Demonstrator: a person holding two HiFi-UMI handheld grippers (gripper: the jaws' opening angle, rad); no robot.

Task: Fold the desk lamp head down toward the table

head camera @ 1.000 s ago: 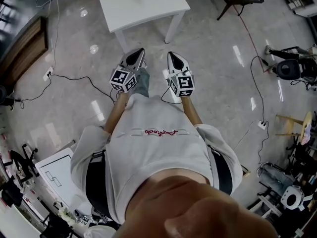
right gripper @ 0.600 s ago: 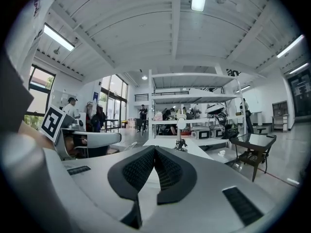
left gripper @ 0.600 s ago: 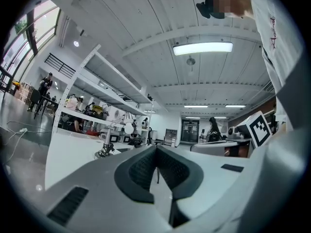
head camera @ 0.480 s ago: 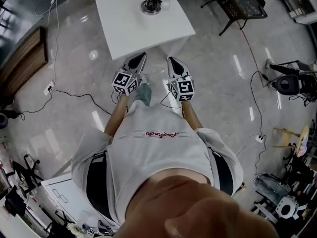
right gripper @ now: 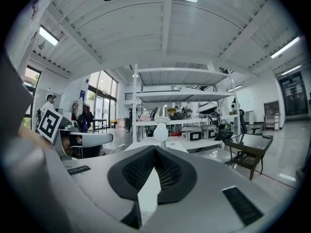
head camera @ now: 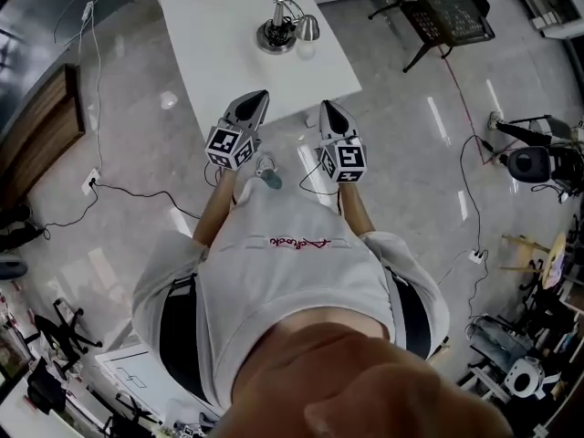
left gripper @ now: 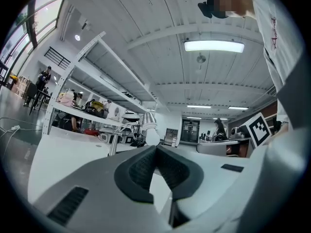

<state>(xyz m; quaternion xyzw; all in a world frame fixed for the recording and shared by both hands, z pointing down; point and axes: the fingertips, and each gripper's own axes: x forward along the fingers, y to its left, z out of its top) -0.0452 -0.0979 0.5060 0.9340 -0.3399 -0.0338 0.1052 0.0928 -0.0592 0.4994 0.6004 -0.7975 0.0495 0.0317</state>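
Observation:
A silver desk lamp (head camera: 283,27) with a round base and a bare white bulb stands at the far side of a white table (head camera: 228,62). Its head is raised. Both grippers point level at it from the table's near edge, well short of the lamp. My left gripper (head camera: 256,99) is shut and holds nothing, and so is my right gripper (head camera: 326,108). In the left gripper view the lamp (left gripper: 146,125) shows just above the closed left gripper (left gripper: 155,147). In the right gripper view the bulb (right gripper: 161,130) sits right over the closed right gripper (right gripper: 155,149).
A black desk and chair (head camera: 447,7) stand to the right of the table. Cables (head camera: 119,140) and a power strip (head camera: 479,255) lie on the glossy floor. A wooden cabinet (head camera: 46,121) is at the left. White shelving (right gripper: 180,101) with equipment stands behind the table.
The person has walked toward the table. The table and lamp have come fully into the head view, and both grippers now reach the table's near edge, still shut.

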